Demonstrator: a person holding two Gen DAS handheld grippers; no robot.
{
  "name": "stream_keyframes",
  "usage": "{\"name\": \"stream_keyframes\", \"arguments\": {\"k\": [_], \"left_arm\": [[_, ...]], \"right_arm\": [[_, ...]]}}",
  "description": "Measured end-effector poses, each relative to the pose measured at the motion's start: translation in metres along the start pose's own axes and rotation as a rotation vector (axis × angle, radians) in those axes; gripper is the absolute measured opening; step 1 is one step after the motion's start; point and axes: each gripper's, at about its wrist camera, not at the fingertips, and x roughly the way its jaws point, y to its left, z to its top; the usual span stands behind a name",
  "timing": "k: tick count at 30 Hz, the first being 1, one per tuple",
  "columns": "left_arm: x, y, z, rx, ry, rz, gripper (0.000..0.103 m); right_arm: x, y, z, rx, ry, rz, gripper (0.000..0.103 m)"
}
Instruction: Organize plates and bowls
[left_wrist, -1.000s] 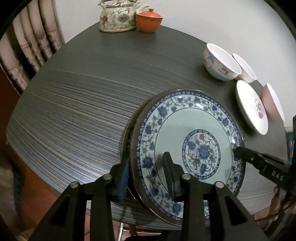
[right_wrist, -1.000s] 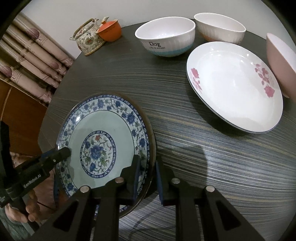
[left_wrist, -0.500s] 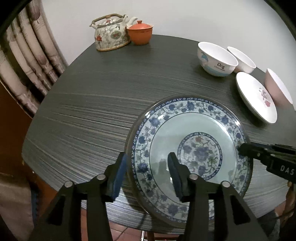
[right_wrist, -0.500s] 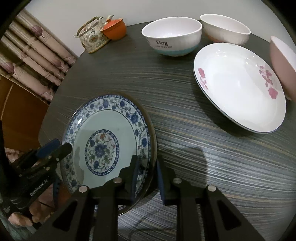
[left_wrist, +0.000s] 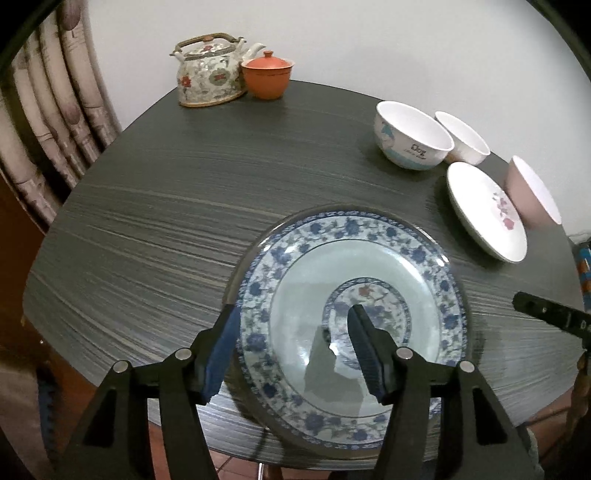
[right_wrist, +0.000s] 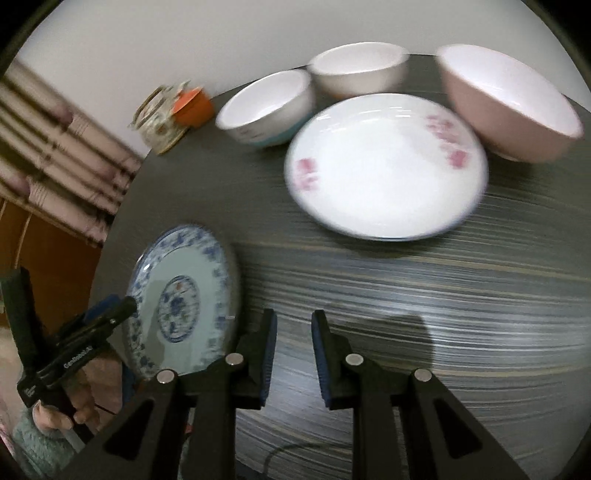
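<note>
A blue-and-white flowered plate (left_wrist: 351, 295) lies on the dark table (left_wrist: 166, 203) near its front edge. My left gripper (left_wrist: 294, 314) straddles the plate's left rim. Its jaws are opening: one finger stands outside the rim, the other over the plate's middle, and neither pad presses. My right gripper (right_wrist: 294, 321) hovers over bare table to the right of the plate (right_wrist: 184, 295), a narrow gap between its fingers with nothing in it. Beyond it sits a white plate with pink flowers (right_wrist: 384, 166).
Behind the white plate stand a white "Dog" bowl (left_wrist: 410, 136), a second white bowl (left_wrist: 461, 138) and a pink bowl (left_wrist: 532, 192). A flowered teapot (left_wrist: 208, 70) and an orange lidded cup (left_wrist: 266, 75) sit at the far edge. Curtains (left_wrist: 44, 110) hang at left.
My left jaws have spread wide and let go of the blue plate's rim. My right gripper has come off the plate's right rim and moved right, toward the white plate.
</note>
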Motion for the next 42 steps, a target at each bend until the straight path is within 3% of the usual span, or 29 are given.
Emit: {"name": "stream_keyframes", "arguments": {"k": [10,17,26,33,42], "left_arm": [[-0.003,-0.053,0.037,0.050,-0.006,-0.101,0.058],[0.038,-0.097,0.078,-0.063,0.115,-0.271,0.058],[0.091,-0.131,0.105,-0.123,0.216,-0.296,0.058],[0.115,-0.138,0.112,-0.127,0.239,-0.279,0.057],[0.130,-0.145,0.120,-0.120,0.245,-0.291,0.041]], "right_arm": [[-0.026,-0.073,0.029,0.139,-0.100,-0.056,0.021],[-0.020,-0.093,0.063,0.135,-0.138,-0.076,0.021],[0.001,-0.104,0.088,0.136,-0.134,-0.044,0.021],[0.019,-0.109,0.097,0.131,-0.126,-0.016,0.021],[0.031,-0.114,0.105,0.126,-0.128,-0.005,0.019]]}}
